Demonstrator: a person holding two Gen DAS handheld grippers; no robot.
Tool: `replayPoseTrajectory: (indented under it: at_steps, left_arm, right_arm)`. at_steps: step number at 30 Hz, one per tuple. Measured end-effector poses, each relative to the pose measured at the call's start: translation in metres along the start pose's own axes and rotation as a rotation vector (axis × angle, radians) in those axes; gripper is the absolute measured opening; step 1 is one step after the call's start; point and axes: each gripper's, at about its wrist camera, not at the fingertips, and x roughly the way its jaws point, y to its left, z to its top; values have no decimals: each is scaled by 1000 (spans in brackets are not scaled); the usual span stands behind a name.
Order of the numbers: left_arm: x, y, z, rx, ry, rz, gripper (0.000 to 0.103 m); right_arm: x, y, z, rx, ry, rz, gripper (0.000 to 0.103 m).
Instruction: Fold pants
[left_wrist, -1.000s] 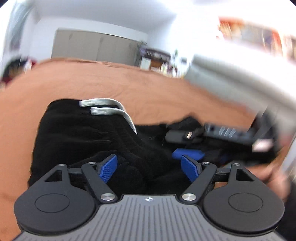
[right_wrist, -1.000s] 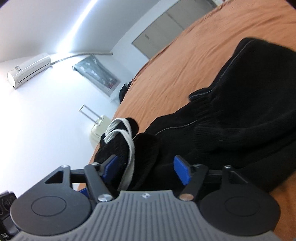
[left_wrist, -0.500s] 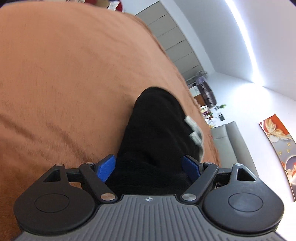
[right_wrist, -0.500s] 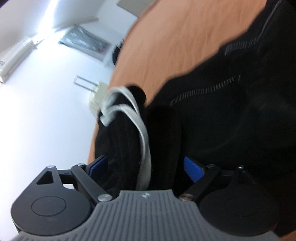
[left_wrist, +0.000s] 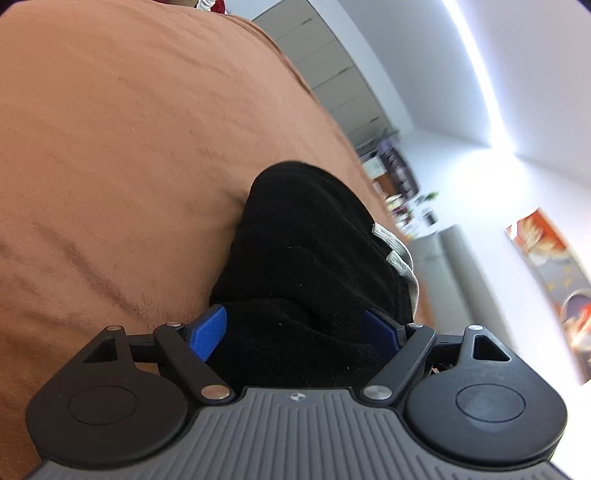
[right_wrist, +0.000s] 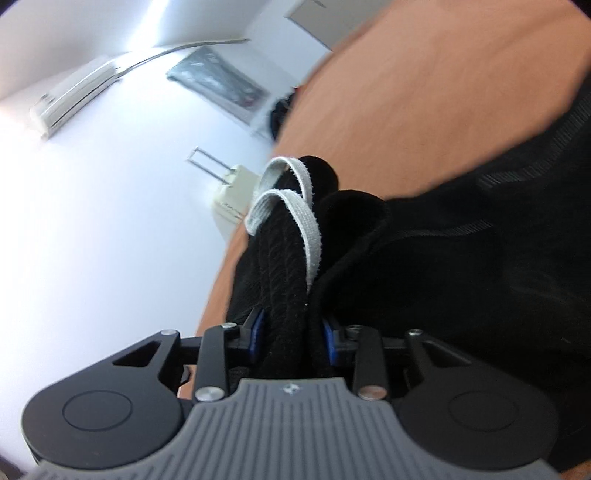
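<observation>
Black pants (left_wrist: 314, 236) lie bunched on an orange bed cover (left_wrist: 129, 147), with a white drawstring (left_wrist: 399, 258) at their right edge. My left gripper (left_wrist: 295, 332) is open, its wide-set blue pads either side of a thick fold of the black cloth. In the right wrist view the pants (right_wrist: 461, 277) spread to the right, and two white drawstring loops (right_wrist: 299, 214) lie over a bunched strip of waistband. My right gripper (right_wrist: 293, 332) is closing, its jaws narrow, and the pads pinch that strip between them.
The orange cover (right_wrist: 424, 92) stretches beyond the pants in both views. Off the bed are grey wardrobe doors (left_wrist: 332, 74), a grey sofa (left_wrist: 454, 266) and a wall picture (left_wrist: 546, 251). The right wrist view shows an air conditioner (right_wrist: 74, 92) and a pale suitcase (right_wrist: 229, 195).
My right gripper went from wide open around the drawstring bunch to pinched on it. My left gripper rolled and slid to the pants' other side, staying open with cloth between its pads.
</observation>
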Motion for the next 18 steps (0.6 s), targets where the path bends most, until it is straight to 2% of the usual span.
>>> replayPoseTrajectory:
  at_steps: [2, 4, 7, 9, 12, 13, 15, 17, 18]
  left_arm:
    - [6, -5, -6, 39, 8, 37, 95]
    - [7, -10, -13, 84, 1, 65, 95]
    - [12, -18, -22, 190, 21, 167, 97]
    - [15, -13, -24, 167, 36, 183, 102]
    - [11, 1, -26, 75, 43, 143, 103]
    - [11, 1, -27, 80, 40, 142, 103]
    - [9, -1, -27, 94, 37, 151, 103]
    - [13, -4, -26, 93, 37, 157, 103]
    - [14, -5, -26, 94, 38, 159, 103]
  right_arm:
    - [2, -15, -6, 23, 9, -45, 28]
    - [2, -31, -14, 47, -9, -51, 28]
    - [6, -47, -25, 55, -50, -53, 31]
    - [13, -48, -33, 34, -56, -76, 35]
    - [5, -37, -28, 3, -52, -103, 42]
    - [0, -27, -29, -40, -61, -133, 44]
    - [-8, 2, -37, -195, -122, -259, 54]
    - [-19, 22, -43, -328, -199, -373, 55]
    - [-26, 32, -48, -377, -246, -383, 53]
